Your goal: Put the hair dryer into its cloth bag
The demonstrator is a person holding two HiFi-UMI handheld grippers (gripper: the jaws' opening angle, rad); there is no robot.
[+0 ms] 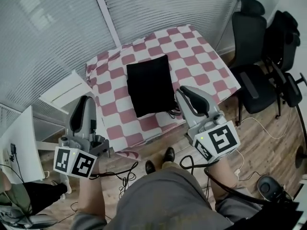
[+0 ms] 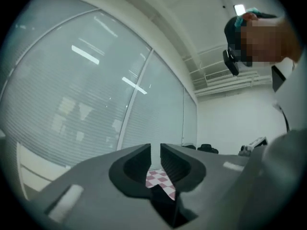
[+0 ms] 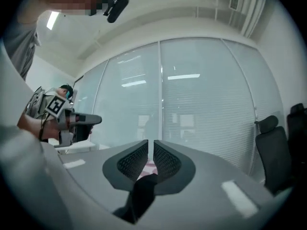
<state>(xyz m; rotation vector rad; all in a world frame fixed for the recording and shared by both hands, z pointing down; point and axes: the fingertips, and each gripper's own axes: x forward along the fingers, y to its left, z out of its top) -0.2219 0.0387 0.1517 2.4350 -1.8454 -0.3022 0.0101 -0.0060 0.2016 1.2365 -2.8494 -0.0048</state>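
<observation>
Cloth bag [image 1: 149,84] lies flat on the checked table [image 1: 201,56]. No hair dryer shows outside it: either it is already bagged or it is out of view. Your left gripper [image 1: 86,102] and right gripper [image 1: 187,94] hang short of the table, clenched on nothing, so your next move is unsettled.

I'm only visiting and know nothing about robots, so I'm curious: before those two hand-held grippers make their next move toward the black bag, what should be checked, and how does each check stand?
1. Black cloth bag in reach: ok. It lies on the checkered table, ahead of both grippers.
2. Left gripper free: ok. Its jaws are nearly together with nothing between them.
3. Right gripper free: ok. Its jaws are nearly together and hold nothing.
4. Hair dryer located: cannot tell. No view shows it plainly.
5. Bag mouth open: cannot tell. The bag looks flat.
</observation>
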